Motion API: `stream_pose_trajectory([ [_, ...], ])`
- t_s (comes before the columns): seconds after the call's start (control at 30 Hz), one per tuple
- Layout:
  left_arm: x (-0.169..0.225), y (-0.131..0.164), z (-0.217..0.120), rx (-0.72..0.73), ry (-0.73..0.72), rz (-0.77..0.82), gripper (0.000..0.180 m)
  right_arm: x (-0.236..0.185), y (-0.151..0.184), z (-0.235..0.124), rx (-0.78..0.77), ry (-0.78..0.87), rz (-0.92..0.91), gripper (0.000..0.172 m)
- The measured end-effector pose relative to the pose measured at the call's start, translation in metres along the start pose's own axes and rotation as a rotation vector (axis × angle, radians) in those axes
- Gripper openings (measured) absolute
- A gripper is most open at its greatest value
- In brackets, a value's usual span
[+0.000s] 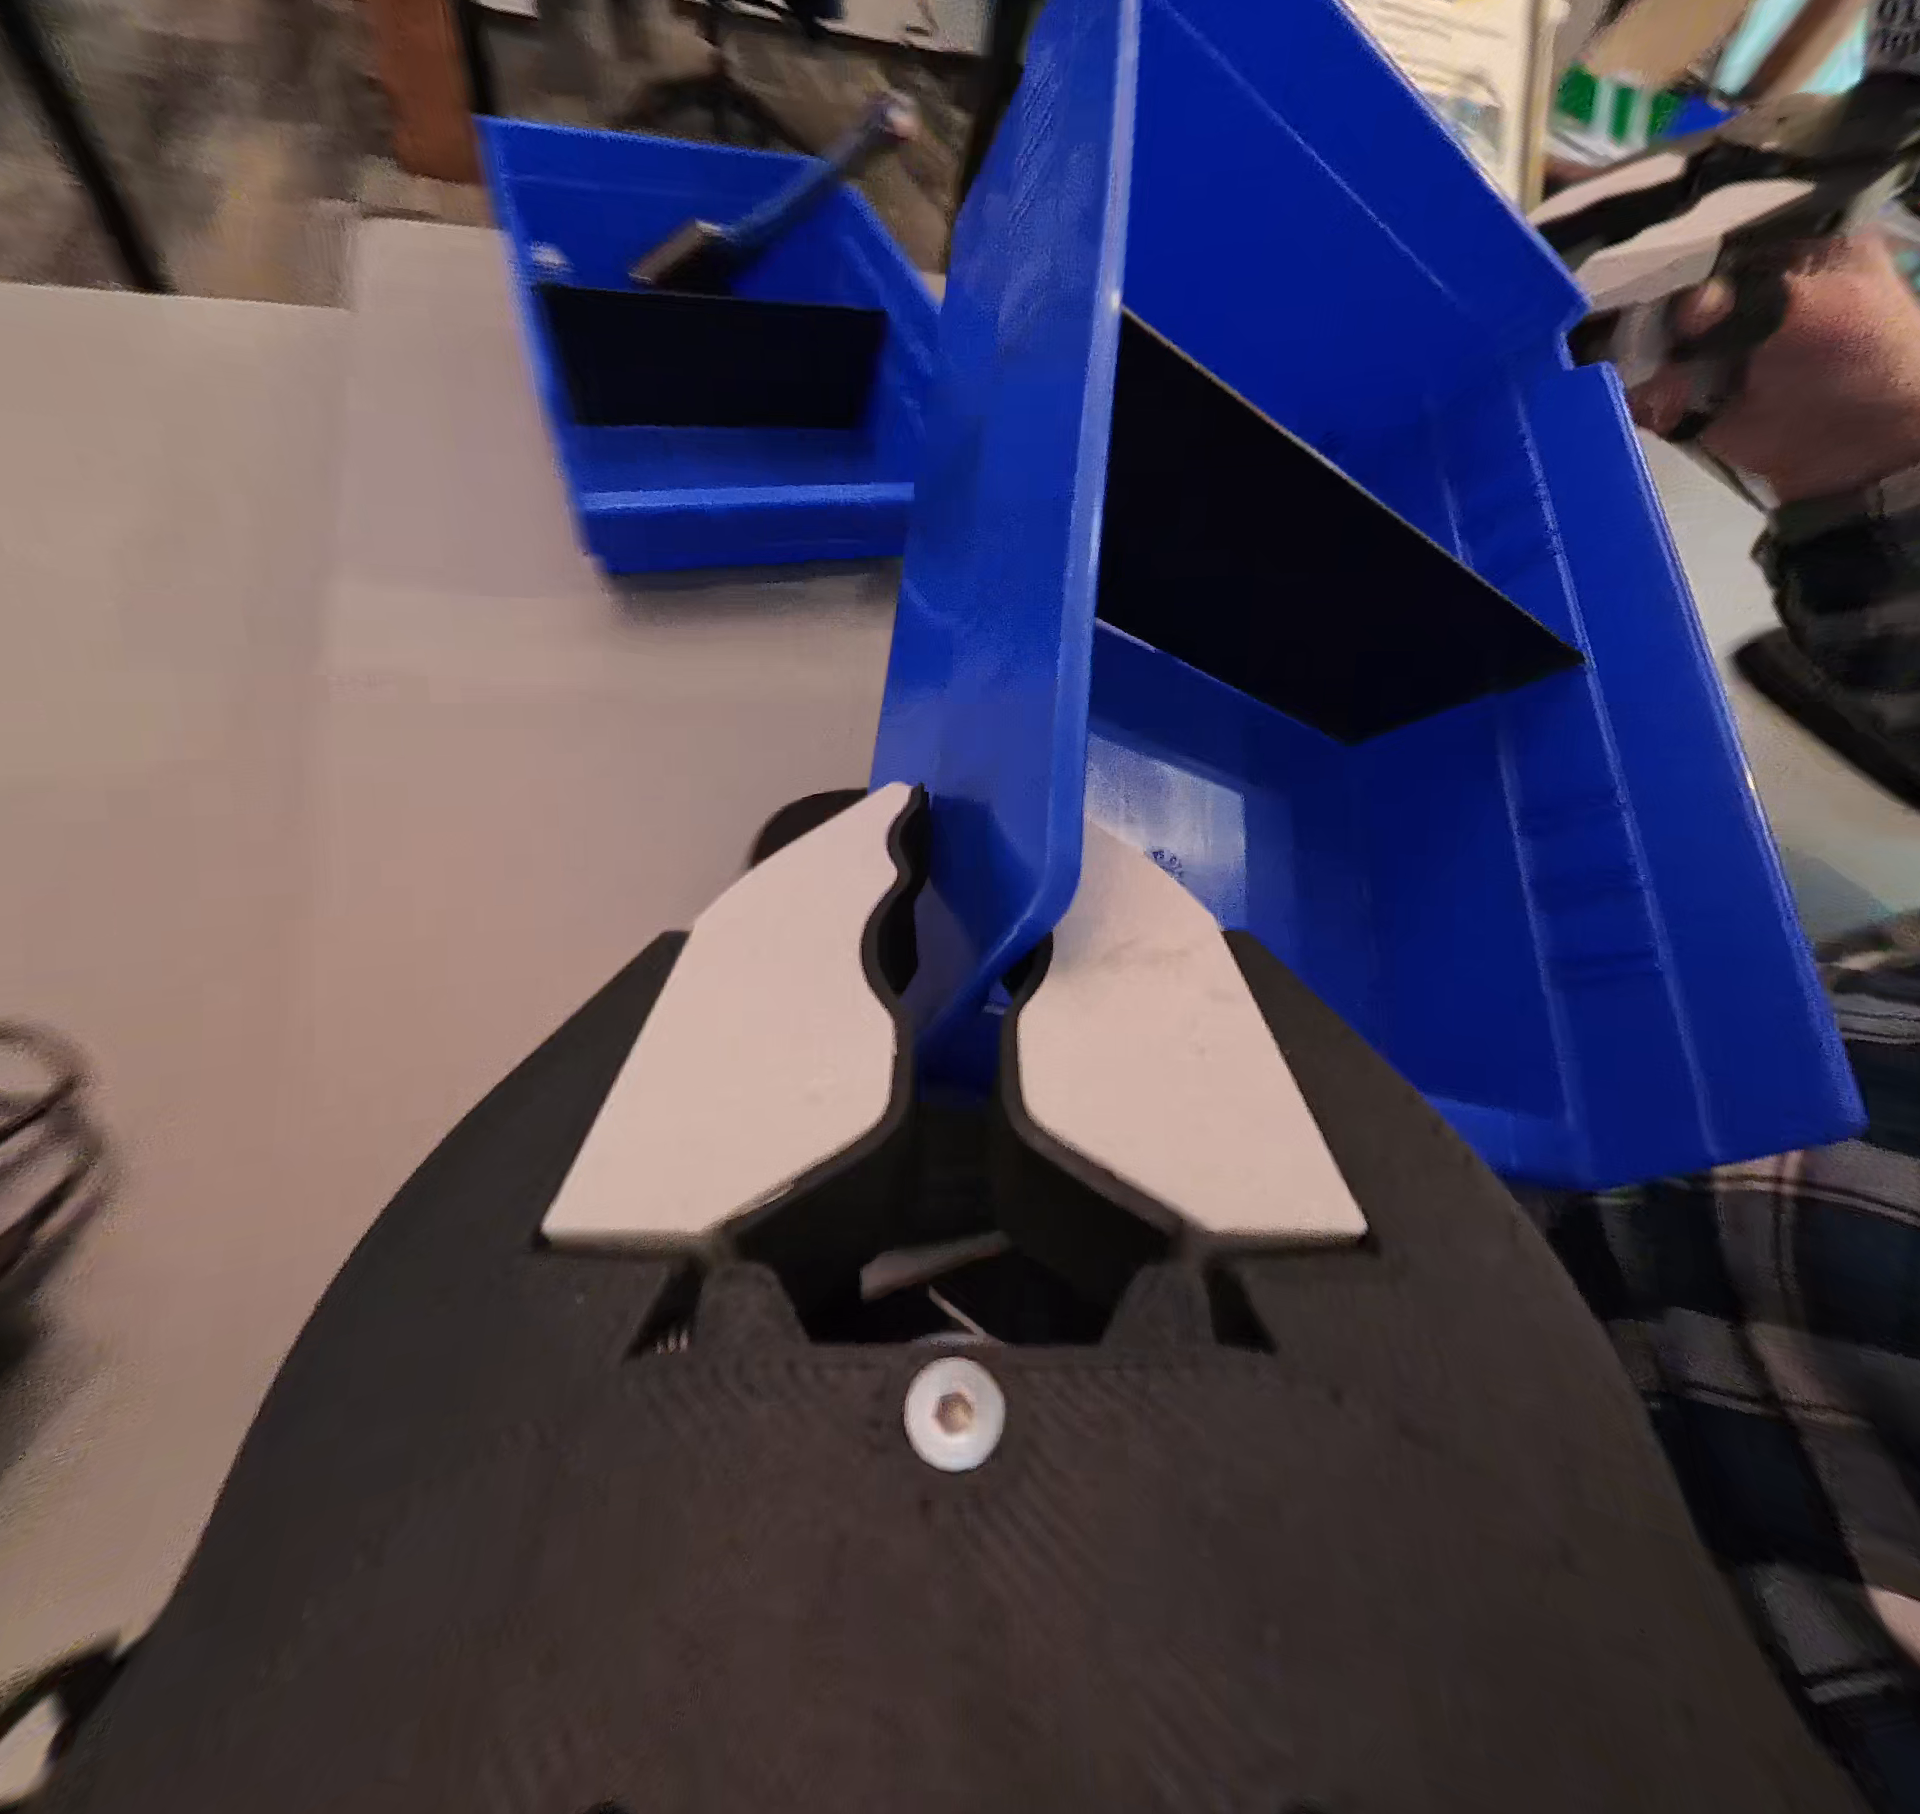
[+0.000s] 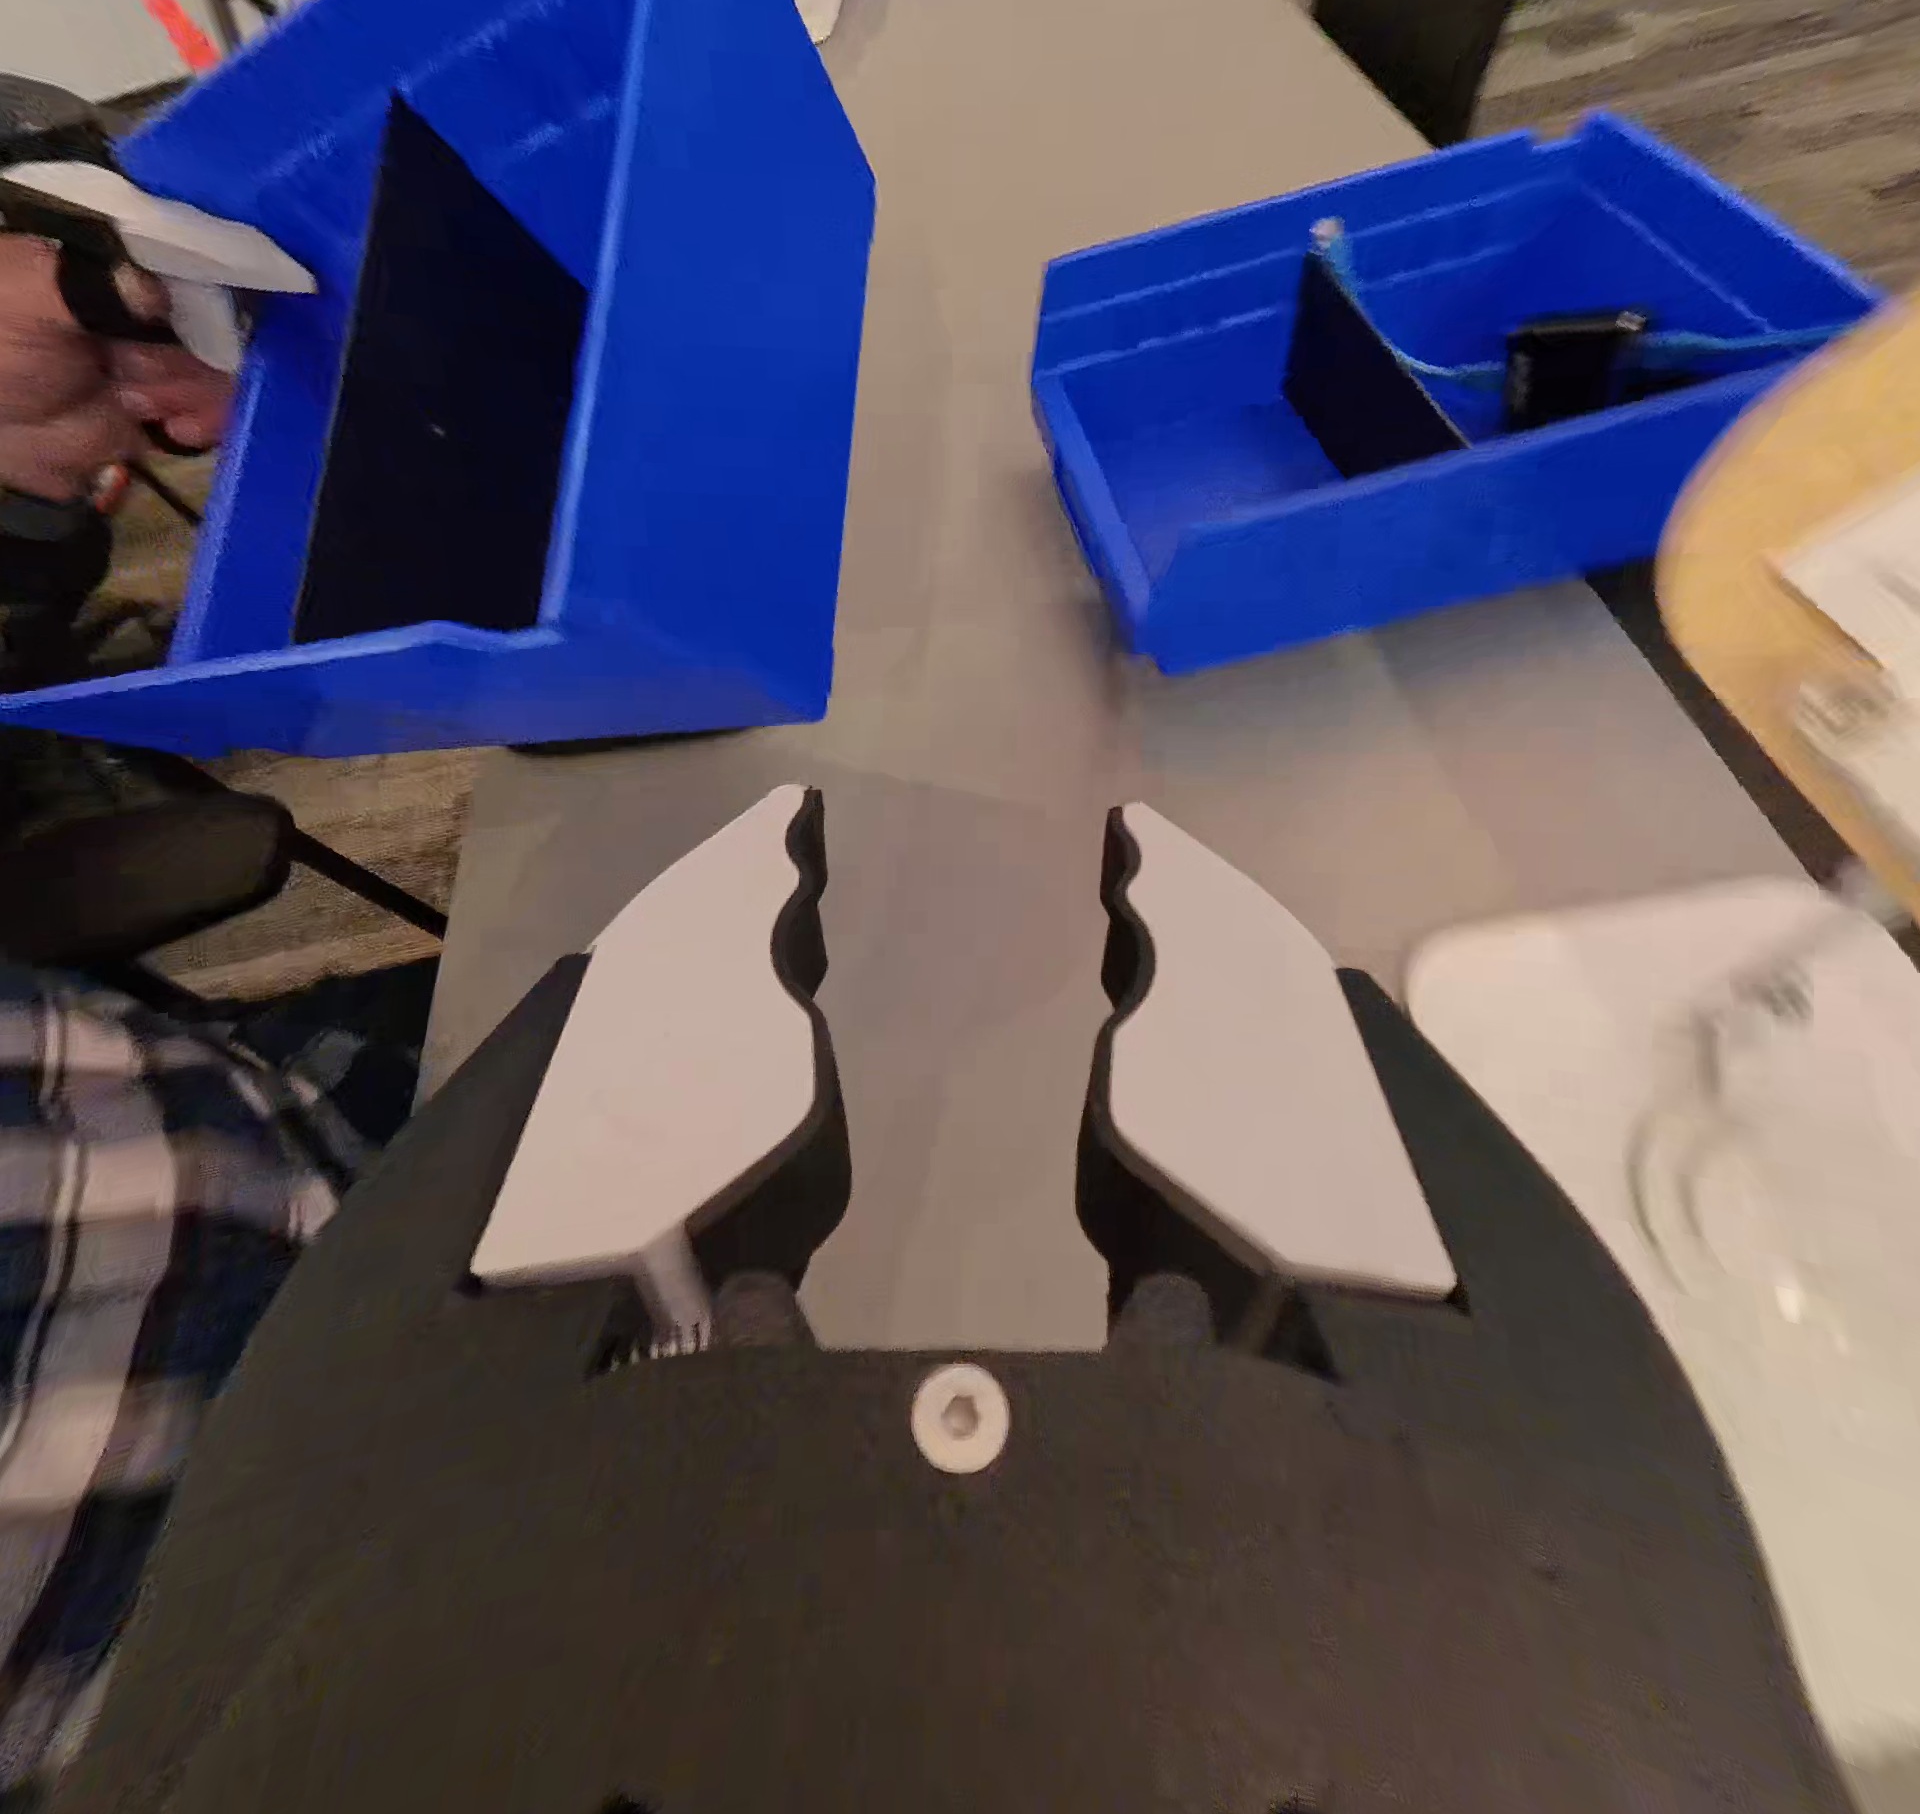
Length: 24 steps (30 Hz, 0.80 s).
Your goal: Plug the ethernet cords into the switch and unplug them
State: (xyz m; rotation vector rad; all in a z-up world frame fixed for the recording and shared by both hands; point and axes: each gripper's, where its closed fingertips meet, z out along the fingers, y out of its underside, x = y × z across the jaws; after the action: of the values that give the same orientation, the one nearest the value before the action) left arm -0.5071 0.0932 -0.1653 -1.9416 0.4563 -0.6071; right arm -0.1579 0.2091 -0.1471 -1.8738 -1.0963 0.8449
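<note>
- Left gripper (image 1: 977, 891): fingers clamped on the rim of a tilted blue bin (image 1: 1299, 517), lifted clear of the grey table (image 2: 935, 414).
- Right gripper (image 2: 961, 819): fingers apart, nothing between them.
- Step in hand, as judged: set the bin down level, keeping the clamp firm so it cannot swing.
- Switch (image 2: 1558, 372): small black box with a blue cord (image 2: 1704, 343), lying in the far right bin (image 2: 1403, 538).

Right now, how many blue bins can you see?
2. One blue bin is tilted up at the table's near-left edge, its wall clamped in the left gripper. The other bin rests on the table, farther off, holding a cable.
</note>
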Motion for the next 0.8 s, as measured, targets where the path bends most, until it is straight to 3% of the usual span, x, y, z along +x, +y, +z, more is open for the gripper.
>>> stream_pose_trajectory([
  [0.2,0.103,-0.004,0.125,-0.141,0.281,0.039,0.009,0.012,0.075,-0.151,0.037,0.252,0.105,0.05],
  [0.4,0.214,-0.007,0.235,-0.177,0.425,0.067,0.01,-0.01,0.132,-0.271,0.139,0.465,0.231,0.056],
  [0.5,0.268,-0.005,0.285,-0.195,0.494,0.056,0.01,-0.032,0.16,-0.302,0.196,0.516,0.309,0.065],
  [0.57,0.3,-0.004,0.316,-0.221,0.527,0.07,0.01,-0.043,0.176,-0.314,0.266,0.545,0.381,0.081],
  [0.73,0.365,-0.002,0.382,-0.224,0.553,0.11,0.01,-0.052,0.208,-0.317,0.385,0.584,0.551,0.117],
  [0.8,0.384,-0.005,0.405,-0.194,0.53,0.146,0.01,-0.044,0.222,-0.315,0.377,0.608,0.613,0.121],
])
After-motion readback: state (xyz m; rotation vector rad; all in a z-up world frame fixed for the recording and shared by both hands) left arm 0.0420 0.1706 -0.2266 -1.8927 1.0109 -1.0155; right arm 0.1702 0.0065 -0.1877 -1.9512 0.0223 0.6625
